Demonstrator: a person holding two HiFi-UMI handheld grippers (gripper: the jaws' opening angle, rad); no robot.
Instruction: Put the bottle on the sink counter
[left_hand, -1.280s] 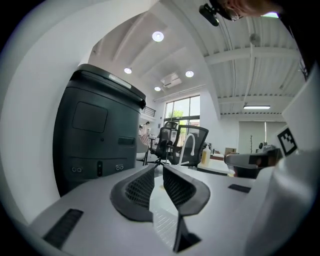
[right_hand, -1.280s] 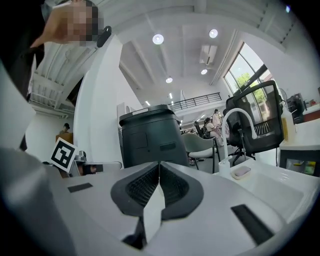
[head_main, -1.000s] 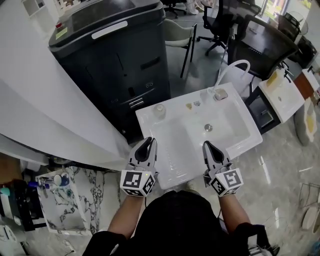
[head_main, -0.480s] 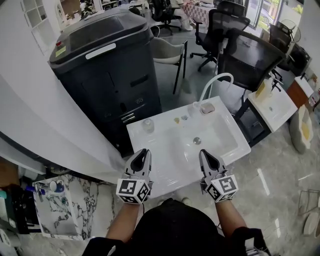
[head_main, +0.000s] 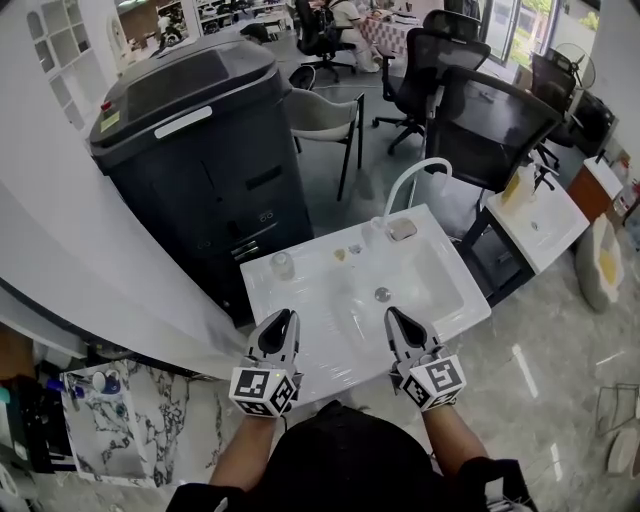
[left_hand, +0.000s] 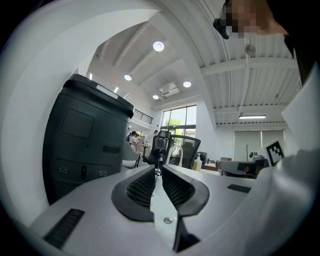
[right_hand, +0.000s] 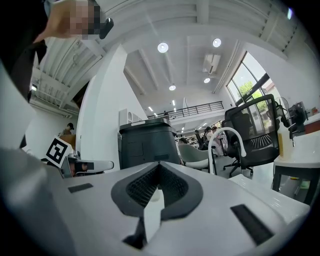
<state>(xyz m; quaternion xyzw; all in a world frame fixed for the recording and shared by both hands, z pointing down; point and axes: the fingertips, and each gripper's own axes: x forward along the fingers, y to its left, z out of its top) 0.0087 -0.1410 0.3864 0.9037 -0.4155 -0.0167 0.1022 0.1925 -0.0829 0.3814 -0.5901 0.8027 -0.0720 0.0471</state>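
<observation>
A white sink unit (head_main: 440, 300) stands in front of me, with a curved white faucet (head_main: 408, 177) at its back. A small clear bottle-like container (head_main: 283, 265) stands on the counter's back left corner. A second clear item (head_main: 372, 233) sits beside the faucet base. My left gripper (head_main: 284, 320) hovers over the sink's near left edge, shut and empty. Over the near right edge my right gripper (head_main: 394, 316) is also shut and empty. Both gripper views show closed jaws (left_hand: 159, 168) (right_hand: 159, 165) with nothing between them.
A tall dark grey machine (head_main: 200, 150) stands behind the sink on the left. Office chairs (head_main: 490, 125) are behind on the right. Another white sink (head_main: 545, 225) with a yellow bottle (head_main: 517, 185) is at the right. A marble-topped stand (head_main: 110, 430) is at lower left.
The head view has shifted, so the sink now sits lower left and smaller in the frame. Both grippers stay shut and side by side over its near edge.
</observation>
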